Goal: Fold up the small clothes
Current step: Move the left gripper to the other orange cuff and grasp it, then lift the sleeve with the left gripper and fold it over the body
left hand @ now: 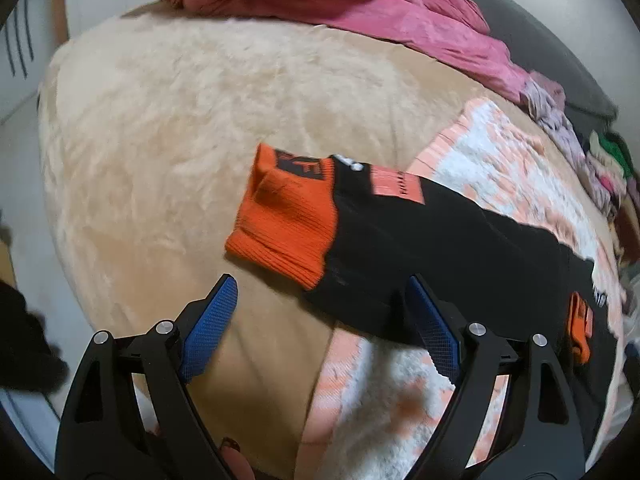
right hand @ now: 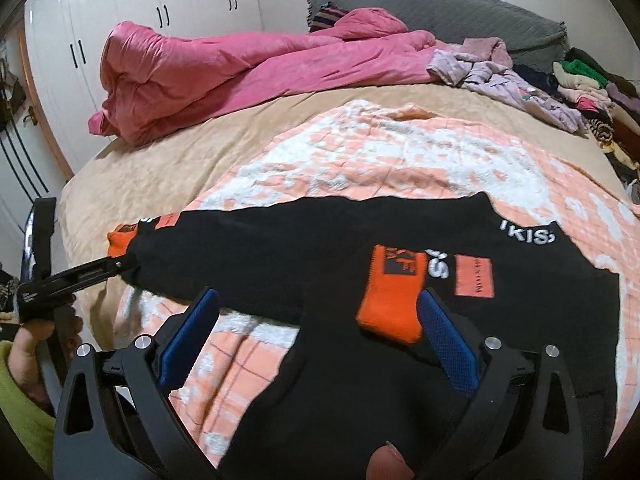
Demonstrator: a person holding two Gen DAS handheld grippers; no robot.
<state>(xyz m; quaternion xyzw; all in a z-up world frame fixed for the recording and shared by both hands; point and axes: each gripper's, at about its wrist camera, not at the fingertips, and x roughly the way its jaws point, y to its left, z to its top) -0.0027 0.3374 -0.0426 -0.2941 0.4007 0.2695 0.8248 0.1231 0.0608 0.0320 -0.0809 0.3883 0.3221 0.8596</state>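
Note:
A small black sweatshirt (right hand: 320, 248) with orange cuffs lies flat on an orange-and-white blanket (right hand: 360, 160) on the bed. Its left sleeve stretches out, its orange cuff (left hand: 284, 220) on the beige sheet. The other orange cuff (right hand: 394, 292) is folded over the body. My left gripper (left hand: 320, 296) is open, hovering just below the left sleeve (left hand: 420, 248), right finger at the black fabric; it also shows in the right wrist view (right hand: 124, 266). My right gripper (right hand: 320, 308) is open above the sweatshirt's lower part, its right finger beside the folded cuff.
A pink duvet (right hand: 240, 64) lies crumpled at the head of the bed, with a grey headboard (right hand: 460, 12) behind. A pile of mixed clothes (right hand: 560, 84) sits at the far right. White wardrobes (right hand: 140, 0) stand at the left.

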